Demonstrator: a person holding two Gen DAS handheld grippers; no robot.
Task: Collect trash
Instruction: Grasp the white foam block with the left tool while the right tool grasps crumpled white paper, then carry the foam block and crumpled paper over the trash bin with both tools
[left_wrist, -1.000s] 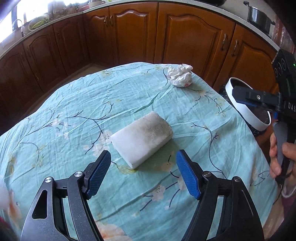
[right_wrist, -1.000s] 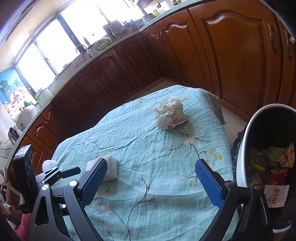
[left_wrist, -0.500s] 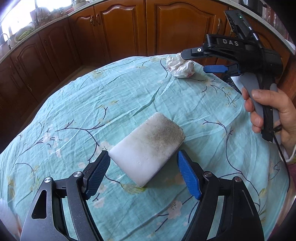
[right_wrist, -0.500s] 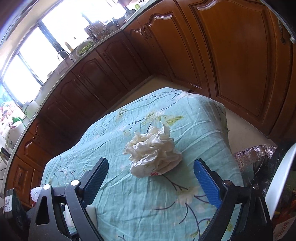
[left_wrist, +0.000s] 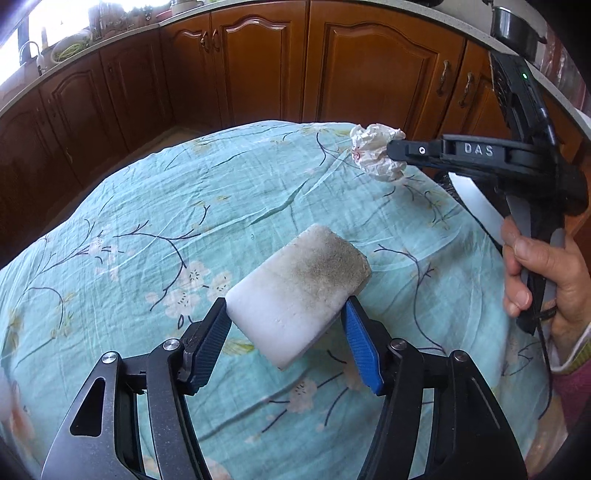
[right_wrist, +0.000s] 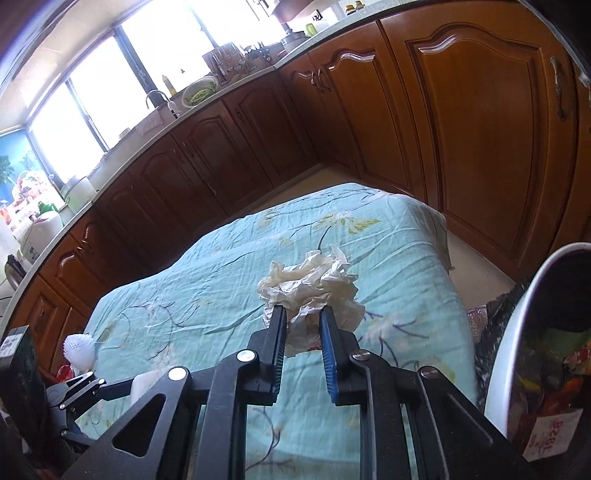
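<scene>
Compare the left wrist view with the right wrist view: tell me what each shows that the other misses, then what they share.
Left wrist only: the left hand-held gripper clamping the dirty white sponge, and the person's hand on the other tool's handle.

Right wrist only: the white trash bin with wrappers inside, the windows, and a white bristly ball at the table's near-left edge.

Both: the crumpled paper pinched by the right hand-held gripper, the teal floral tablecloth, and the wooden cabinets.

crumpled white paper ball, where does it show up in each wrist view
Left wrist view: the crumpled white paper ball sits upper right, at the far table edge, at the tip of the right gripper.
Right wrist view: centre, pinched between the black and blue fingers of that gripper.
Shared landmark: the teal floral tablecloth under it.
</scene>
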